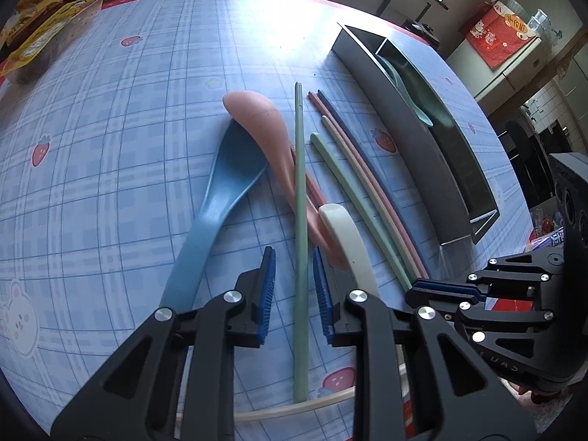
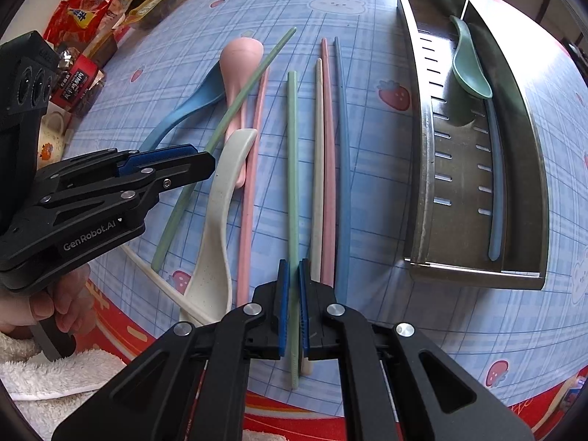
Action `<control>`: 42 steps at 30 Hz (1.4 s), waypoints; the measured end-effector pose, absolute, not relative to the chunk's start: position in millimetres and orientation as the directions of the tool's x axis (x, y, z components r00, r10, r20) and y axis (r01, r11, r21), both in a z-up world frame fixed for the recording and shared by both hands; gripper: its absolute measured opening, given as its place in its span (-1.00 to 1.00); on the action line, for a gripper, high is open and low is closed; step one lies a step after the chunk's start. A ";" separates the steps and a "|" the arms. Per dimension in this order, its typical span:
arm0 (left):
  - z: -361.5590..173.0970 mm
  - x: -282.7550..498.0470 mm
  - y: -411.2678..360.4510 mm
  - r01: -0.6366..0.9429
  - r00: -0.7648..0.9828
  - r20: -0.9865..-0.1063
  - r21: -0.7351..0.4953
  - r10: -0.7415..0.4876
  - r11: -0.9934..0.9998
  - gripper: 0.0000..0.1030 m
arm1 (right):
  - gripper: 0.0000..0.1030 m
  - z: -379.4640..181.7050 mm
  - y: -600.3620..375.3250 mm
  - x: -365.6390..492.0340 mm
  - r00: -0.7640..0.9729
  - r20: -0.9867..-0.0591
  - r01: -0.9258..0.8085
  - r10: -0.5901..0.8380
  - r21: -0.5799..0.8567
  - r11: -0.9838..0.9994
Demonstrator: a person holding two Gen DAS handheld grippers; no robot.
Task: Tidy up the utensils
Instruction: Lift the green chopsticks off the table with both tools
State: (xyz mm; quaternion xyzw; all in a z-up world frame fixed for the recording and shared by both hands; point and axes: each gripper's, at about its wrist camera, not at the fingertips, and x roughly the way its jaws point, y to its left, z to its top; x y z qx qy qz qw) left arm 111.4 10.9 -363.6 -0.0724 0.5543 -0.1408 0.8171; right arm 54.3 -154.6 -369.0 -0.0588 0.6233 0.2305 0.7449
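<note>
The left gripper [image 1: 294, 279] points steeply down, its blue pads [image 1: 269, 275] set apart on either side of a green chopstick [image 1: 300, 220] without pressing it. Just to its right, the right gripper [image 2: 293, 294] is clamped on another green chopstick [image 2: 292, 169], angled downward too.

Brushed metal tray [image 2: 426, 169], matt plastic spoons [image 1: 205, 198], glossy tablecloth [image 1: 110, 147]

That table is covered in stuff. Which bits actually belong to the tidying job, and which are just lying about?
Part of the job:
- spoons: blue spoon, pink spoon, white spoon
- loose chopsticks, e.g. green chopstick
- metal tray, already holding a green spoon
- left gripper, right gripper

Just lying about:
- snack packets
- white towel
</note>
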 end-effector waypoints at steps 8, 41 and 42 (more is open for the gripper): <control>-366.4 113.4 15.2 0.122 0.354 -0.887 -0.271 -0.297 0.955 -0.76 | -0.88 -365.7 -137.0 43.9 0.180 -0.963 -0.506 0.199 0.083 0.859; -307.8 46.0 70.4 -0.093 0.475 -0.817 -0.417 -0.327 0.904 -0.78 | -0.89 -336.0 -178.1 40.7 0.264 -0.868 -0.427 0.420 0.286 0.858; -307.9 44.7 70.1 -0.095 0.472 -0.819 -0.415 -0.326 0.905 -0.78 | -0.89 -334.7 -180.2 40.9 0.267 -0.862 -0.420 0.430 0.298 0.858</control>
